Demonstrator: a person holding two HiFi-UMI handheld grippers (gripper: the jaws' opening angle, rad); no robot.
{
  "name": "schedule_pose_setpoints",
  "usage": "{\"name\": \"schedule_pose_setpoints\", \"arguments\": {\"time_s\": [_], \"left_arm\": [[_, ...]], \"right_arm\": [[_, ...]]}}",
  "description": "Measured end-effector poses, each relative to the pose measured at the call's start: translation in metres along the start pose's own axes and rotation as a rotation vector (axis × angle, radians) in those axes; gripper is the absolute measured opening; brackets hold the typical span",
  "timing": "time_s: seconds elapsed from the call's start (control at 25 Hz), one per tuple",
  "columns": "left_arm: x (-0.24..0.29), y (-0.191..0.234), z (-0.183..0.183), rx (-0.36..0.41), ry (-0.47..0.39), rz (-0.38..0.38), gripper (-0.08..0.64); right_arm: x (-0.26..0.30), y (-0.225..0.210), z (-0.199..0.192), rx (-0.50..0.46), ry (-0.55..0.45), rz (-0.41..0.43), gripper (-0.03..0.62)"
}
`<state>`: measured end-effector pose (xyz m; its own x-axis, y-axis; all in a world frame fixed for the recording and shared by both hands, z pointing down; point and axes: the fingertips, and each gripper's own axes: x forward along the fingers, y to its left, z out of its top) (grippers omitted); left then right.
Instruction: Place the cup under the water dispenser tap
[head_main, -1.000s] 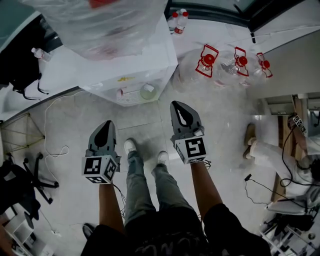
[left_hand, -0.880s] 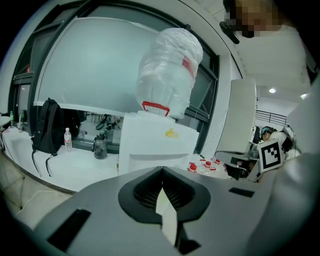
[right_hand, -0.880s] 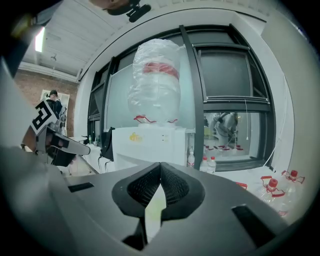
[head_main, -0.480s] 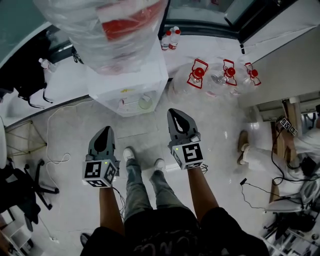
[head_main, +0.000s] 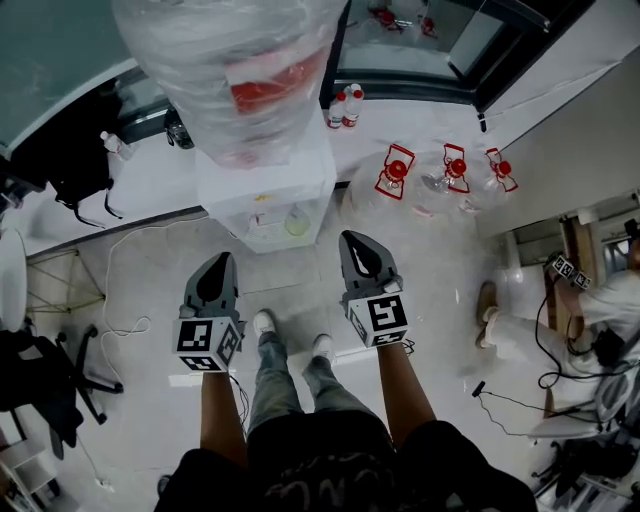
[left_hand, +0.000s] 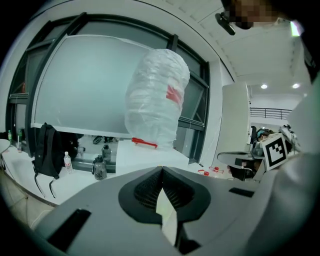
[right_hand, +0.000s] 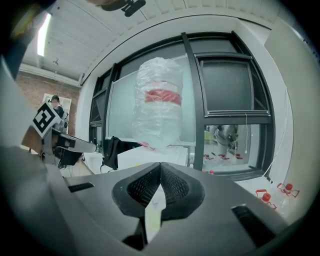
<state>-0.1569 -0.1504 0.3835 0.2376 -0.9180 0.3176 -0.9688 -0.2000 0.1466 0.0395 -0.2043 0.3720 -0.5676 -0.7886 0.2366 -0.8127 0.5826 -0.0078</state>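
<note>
The left gripper (head_main: 221, 264) has its two dark ribbed jaws pressed together at the tips with nothing between them, as its own view confirms (left_hand: 161, 168). The right gripper (head_main: 354, 244) is likewise closed and empty (right_hand: 160, 164). Both are held side by side in front of the person and point toward the boxy white water dispenser (head_main: 268, 178), but stand well apart from it. The dispenser carries a large upturned water bottle wrapped in crinkled clear plastic (head_main: 240, 70). The small pale-green round cup (head_main: 297, 221) stands on the dispenser's front ledge, toward its right side, touched by neither gripper. From above its mouth shows as a full circle, so it looks upright, with its opening upward and its long axis vertical. Whether it sits exactly beneath a tap cannot be told, since the taps are too small to make out. If it does, the placing looks finished. If not, the next move calls for one gripper to open, come down to the ledge, close on the cup's wall and slide it under the spout without tipping it. Beyond the dispenser, clear empty jugs with red handles (head_main: 425, 178) lie on the pale floor (head_main: 290, 290).
</note>
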Motion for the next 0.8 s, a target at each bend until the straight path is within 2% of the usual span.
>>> {"name": "schedule_pose_setpoints", "arguments": {"time_s": [0.24, 0.4, 0.8], "left_arm": [[-0.018, -0.005, 0.028, 0.012, -0.043, 0.025, 0.009], [-0.031, -0.008, 0.043, 0.024, -0.062, 0.037, 0.009], [-0.053, -0.02, 0.077, 0.056, -0.12, 0.055, 0.009]], "right_arm": [[-0.015, 0.0, 0.017, -0.015, -0.016, 0.003, 0.012], [-0.025, 0.001, 0.033, 0.017, -0.037, 0.007, 0.012], [-0.042, 0.007, 0.07, -0.035, -0.057, 0.014, 0.012]]}}
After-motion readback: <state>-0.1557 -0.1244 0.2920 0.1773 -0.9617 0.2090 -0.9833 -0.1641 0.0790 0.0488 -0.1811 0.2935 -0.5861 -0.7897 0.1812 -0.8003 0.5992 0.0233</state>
